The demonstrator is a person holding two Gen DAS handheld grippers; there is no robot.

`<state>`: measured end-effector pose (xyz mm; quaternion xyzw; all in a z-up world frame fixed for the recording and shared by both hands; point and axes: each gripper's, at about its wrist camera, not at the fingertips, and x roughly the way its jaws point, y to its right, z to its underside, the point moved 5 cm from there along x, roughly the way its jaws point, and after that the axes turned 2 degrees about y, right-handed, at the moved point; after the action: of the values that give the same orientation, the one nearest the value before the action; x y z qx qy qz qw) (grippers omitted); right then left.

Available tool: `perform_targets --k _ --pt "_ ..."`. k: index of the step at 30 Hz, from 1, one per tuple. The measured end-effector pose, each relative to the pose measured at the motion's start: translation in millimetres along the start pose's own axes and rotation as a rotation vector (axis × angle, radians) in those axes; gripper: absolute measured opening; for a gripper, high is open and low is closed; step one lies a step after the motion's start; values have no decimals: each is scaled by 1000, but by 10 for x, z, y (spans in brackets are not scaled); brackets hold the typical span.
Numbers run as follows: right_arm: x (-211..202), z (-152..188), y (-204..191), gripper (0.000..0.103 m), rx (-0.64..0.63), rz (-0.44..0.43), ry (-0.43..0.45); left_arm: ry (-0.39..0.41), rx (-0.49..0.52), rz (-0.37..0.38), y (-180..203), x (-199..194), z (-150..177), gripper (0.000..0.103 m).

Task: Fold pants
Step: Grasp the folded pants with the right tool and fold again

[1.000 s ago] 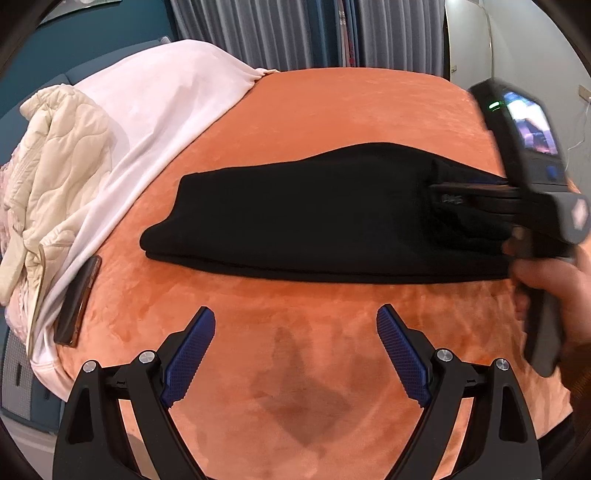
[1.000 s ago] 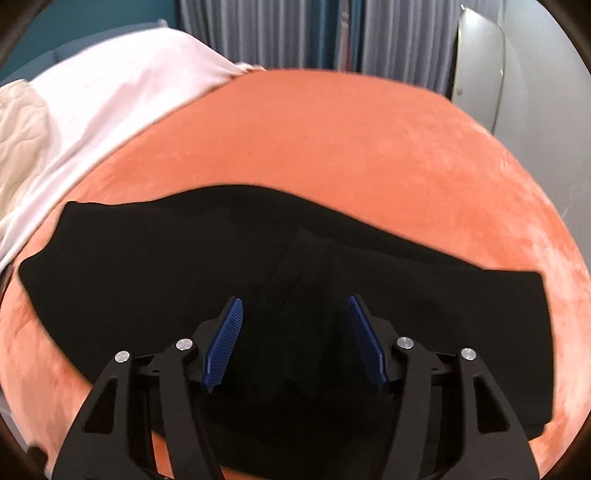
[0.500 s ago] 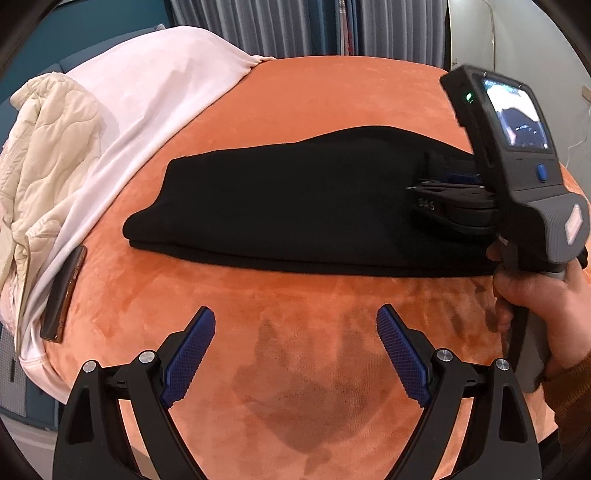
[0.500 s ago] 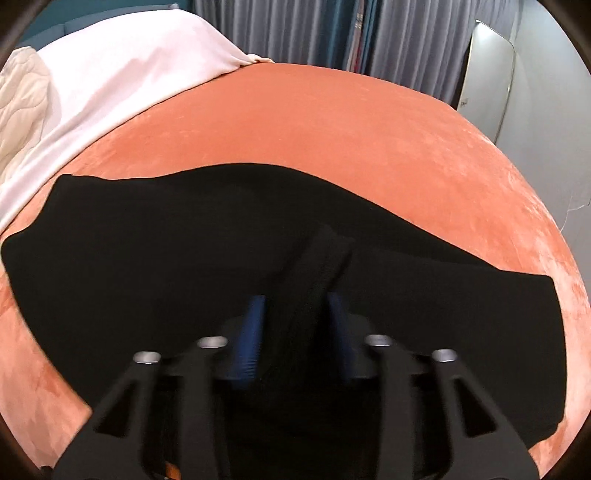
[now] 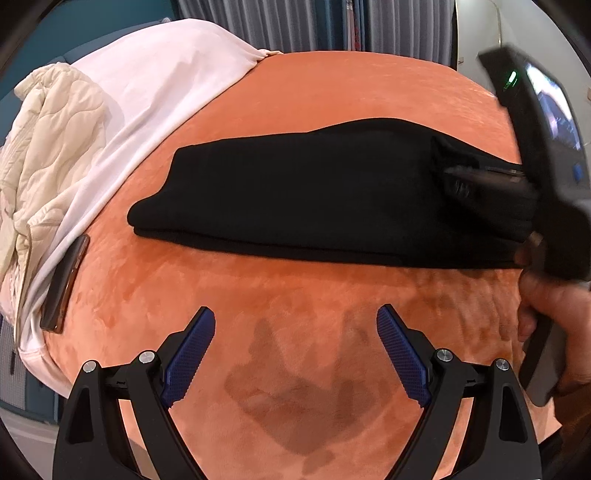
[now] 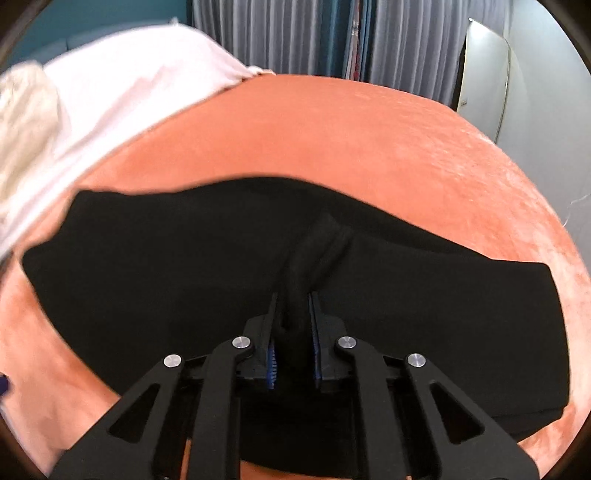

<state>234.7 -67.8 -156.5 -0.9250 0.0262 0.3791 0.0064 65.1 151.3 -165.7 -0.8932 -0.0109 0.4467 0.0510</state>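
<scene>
Black pants lie folded in a long strip across the orange bedspread. They also fill the right wrist view. My right gripper is shut on a pinched ridge of the pants' fabric near the strip's right part; in the left wrist view it shows at the right end of the pants, held by a hand. My left gripper is open and empty over bare bedspread, in front of the pants and apart from them.
A white sheet and a cream quilted garment lie at the left of the bed. A dark phone rests at the sheet's edge. Curtains hang behind; a mirror stands at the right.
My right gripper went from open over the pants to shut on a fold of fabric, which now stands up in a ridge. My left gripper stayed open over the bedspread.
</scene>
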Motion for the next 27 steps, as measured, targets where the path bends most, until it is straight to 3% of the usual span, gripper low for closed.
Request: perform_targets --k 4,6,8,10,12,13,14,17,20,23,24,26,27 --pt "215 139 -269 16 -111 4 -61 -21 -26 -6 -52 49 36 87" --pt "224 185 -369 25 -187 47 -16 -28 -39 -7 -94 58 48 87" --pt "60 148 -370 44 -170 -4 15 -18 -52 -20 -171 37 64 87" --pt "-226 98 -244 41 -82 -119 82 -10 -60 -35 -270 28 80 87" --pt "-429 51 -7 33 26 -161 117 -19 -77 -47 -365 69 95 87" --pt "-491 19 151 19 86 -175 125 -23 -86 -50 -392 88 99 87" --pt "-501 -10 272 12 121 -166 123 -29 -94 -52 -416 113 98 87" --pt "-306 -66 442 10 131 -117 80 -42 -119 -45 -459 163 75 87" --pt "230 59 341 10 129 -127 -80 -31 -125 -44 -481 156 14 87" --pt "260 41 241 11 93 -62 -33 -20 -126 -64 -548 129 -52 87" --pt "201 7 222 11 116 -68 -19 -15 -126 -75 -593 124 -69 87" --pt "107 -44 99 10 157 -164 -1 -9 -128 -98 -645 126 -91 87" --pt "97 -58 4 11 133 -162 0 -13 -130 -107 -669 142 -94 87"
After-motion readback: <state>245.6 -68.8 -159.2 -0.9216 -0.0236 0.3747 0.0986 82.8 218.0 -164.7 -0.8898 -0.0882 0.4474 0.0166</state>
